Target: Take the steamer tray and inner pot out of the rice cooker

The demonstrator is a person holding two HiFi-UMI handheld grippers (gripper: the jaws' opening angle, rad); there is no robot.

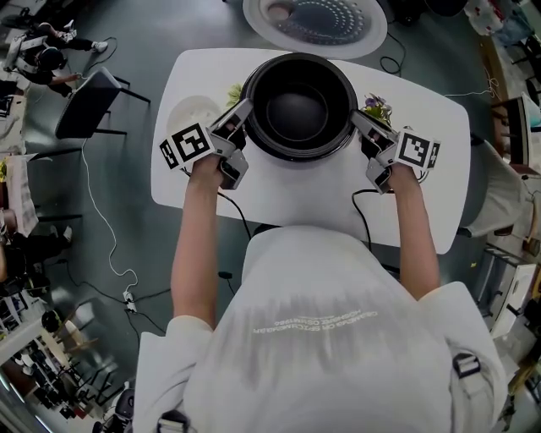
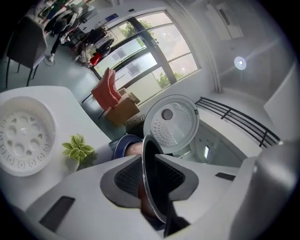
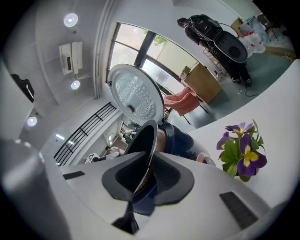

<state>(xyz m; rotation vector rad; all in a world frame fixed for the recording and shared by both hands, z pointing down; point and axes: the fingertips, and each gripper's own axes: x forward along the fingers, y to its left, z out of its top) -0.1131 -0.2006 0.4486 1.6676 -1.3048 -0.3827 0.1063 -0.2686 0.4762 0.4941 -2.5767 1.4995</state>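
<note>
Pinching inner pot (image 1: 297, 110) rim at centre top, we clamp left gripper (image 1: 246, 108) and right gripper (image 1: 357, 117) on opposite sides; open lid (image 1: 314, 25) cut off at top edge.

Nothing legible is picked up anywhere on the table. Two lines of pale print are seen across the back of the white shirt (image 1: 314, 320), upside down and too small to be read. Black-and-white square code markers are carried on the left cube (image 1: 188, 145) and the right cube (image 1: 418, 150); no letters are shown.
</note>
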